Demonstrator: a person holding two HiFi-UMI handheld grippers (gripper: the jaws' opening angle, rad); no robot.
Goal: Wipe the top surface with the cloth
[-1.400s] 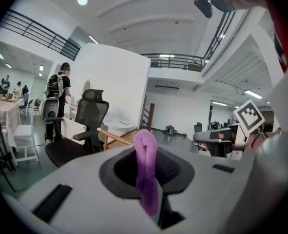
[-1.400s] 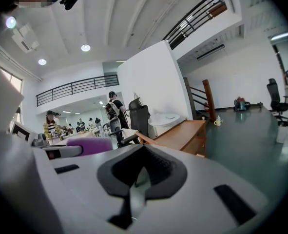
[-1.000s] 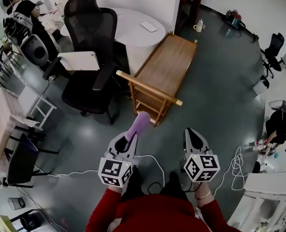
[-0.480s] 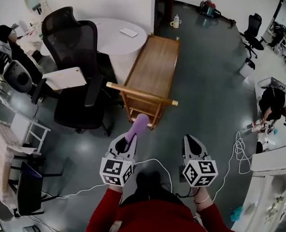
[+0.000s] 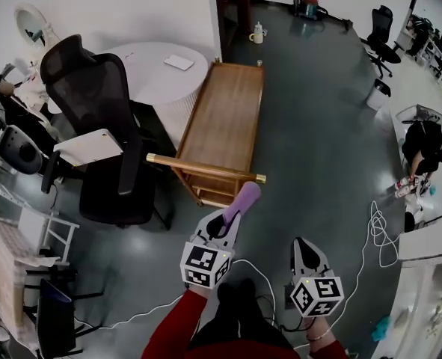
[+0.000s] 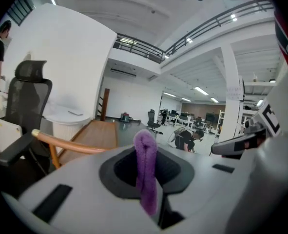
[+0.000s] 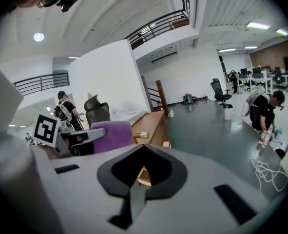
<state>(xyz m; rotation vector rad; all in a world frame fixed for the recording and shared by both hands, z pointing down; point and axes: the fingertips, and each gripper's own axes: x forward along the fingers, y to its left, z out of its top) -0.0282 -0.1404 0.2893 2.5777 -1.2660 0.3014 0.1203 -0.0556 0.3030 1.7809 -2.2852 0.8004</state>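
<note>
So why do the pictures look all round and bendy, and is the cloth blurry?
Gripper views: wide lenses bend everything and blacken the corners. Left gripper view: the close cloth looks soft. Head view: edges bend, floor shines.

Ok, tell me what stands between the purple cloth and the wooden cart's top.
Only the cart's round wooden handle bar, crossing its near end just ahead of the purple cloth in the left hand-held gripper. The wooden cart's top itself looks bare.

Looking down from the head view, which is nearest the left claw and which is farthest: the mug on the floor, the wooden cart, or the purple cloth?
1. The purple cloth, gripped in the left claw itself.
2. The wooden cart, just ahead.
3. The mug, on the floor beyond the cart's far end.
</note>
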